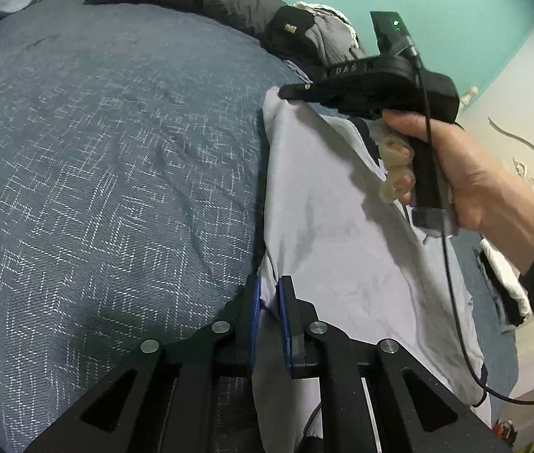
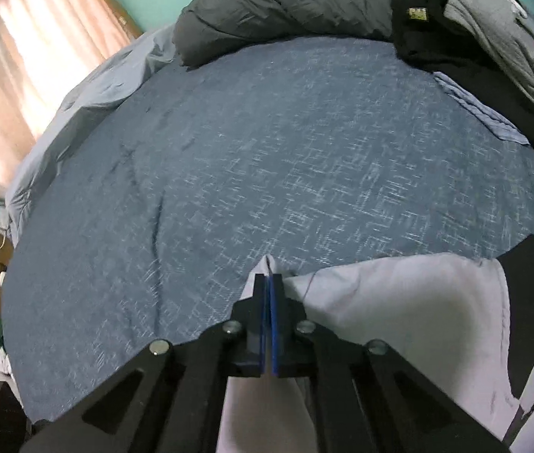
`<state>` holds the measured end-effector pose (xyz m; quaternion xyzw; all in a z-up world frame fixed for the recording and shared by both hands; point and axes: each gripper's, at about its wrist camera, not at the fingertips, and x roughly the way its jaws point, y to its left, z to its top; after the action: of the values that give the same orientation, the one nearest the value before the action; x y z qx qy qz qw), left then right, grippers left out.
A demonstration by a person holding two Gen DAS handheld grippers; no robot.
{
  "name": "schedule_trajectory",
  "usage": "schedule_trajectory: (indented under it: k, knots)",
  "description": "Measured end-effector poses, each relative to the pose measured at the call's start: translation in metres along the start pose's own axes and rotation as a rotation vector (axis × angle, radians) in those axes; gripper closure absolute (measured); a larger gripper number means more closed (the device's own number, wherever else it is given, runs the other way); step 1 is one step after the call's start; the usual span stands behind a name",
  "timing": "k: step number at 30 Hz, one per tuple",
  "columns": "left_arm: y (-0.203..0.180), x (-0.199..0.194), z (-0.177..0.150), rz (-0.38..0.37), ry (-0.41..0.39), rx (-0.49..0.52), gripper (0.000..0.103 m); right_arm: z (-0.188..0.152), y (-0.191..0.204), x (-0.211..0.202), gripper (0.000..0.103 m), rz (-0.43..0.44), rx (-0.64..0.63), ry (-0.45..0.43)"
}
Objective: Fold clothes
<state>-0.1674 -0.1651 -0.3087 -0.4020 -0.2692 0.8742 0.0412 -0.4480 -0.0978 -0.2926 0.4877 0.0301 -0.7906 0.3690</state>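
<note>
Blue pads on the left gripper (image 1: 268, 294) pinched one edge of the pale grey shirt (image 1: 342, 234), with cloth bunched between its two fingers. Over in the right wrist view, the right gripper (image 2: 268, 283) was squeezed tight on another bit of that same shirt (image 2: 399, 302), and a small peak of cloth poked out past its tips. Holding two spots at once kept one edge pulled straight between them, so the shirt hung like a sheet instead of a crumpled lump. That is likely how it gets laid flat or folded over. A hand (image 1: 467, 173) wrapped around the right gripper's black handle, and a thin cable (image 1: 451, 264) hung down from it.

Under the shirt spread the blue bed cover (image 2: 248, 158), wide and bare in the middle, a good flat place to fold on. Far back, a dark grey quilt (image 2: 289, 3) sat rolled up, and a pile of black and grey clothes (image 2: 474, 26) waited by the edge.
</note>
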Motion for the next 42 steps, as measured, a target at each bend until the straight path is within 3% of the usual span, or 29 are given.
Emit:
schedule_trajectory:
  k: [3, 7, 10, 14, 20, 27, 31, 36, 42]
  knots:
    - [0.016, -0.017, 0.001, -0.017, -0.010, -0.030, 0.092, -0.002, -0.005, 0.001, 0.102, -0.010, 0.036, -0.007]
    - [0.024, -0.030, -0.001, -0.003, -0.032, -0.054, 0.092, -0.002, -0.006, -0.015, 0.101, -0.011, 0.031, -0.083]
    - [0.031, -0.038, -0.004, -0.007, -0.043, -0.081, 0.092, 0.002, -0.010, -0.035, 0.101, -0.064, 0.043, -0.138]
    - [0.038, -0.044, -0.008, -0.031, -0.045, -0.104, 0.093, 0.000, -0.018, -0.063, 0.101, -0.035, 0.050, -0.175]
    - [0.035, -0.049, -0.017, -0.047, -0.011, -0.079, 0.092, -0.038, -0.022, -0.096, 0.101, 0.027, 0.040, -0.184]
    - [0.026, -0.022, -0.020, 0.030, 0.107, 0.022, 0.092, -0.086, -0.030, -0.129, 0.101, 0.062, 0.077, -0.193]
    - [0.026, -0.014, -0.015, 0.017, 0.092, 0.005, 0.091, -0.105, -0.035, -0.143, 0.101, 0.036, 0.081, -0.175]
    - [0.027, -0.005, -0.003, -0.022, 0.064, -0.031, 0.081, -0.131, -0.045, -0.160, 0.101, 0.026, 0.114, -0.164]
    - [0.022, -0.008, 0.003, -0.027, 0.035, -0.042, 0.079, -0.145, -0.055, -0.172, 0.101, 0.015, 0.143, -0.166]
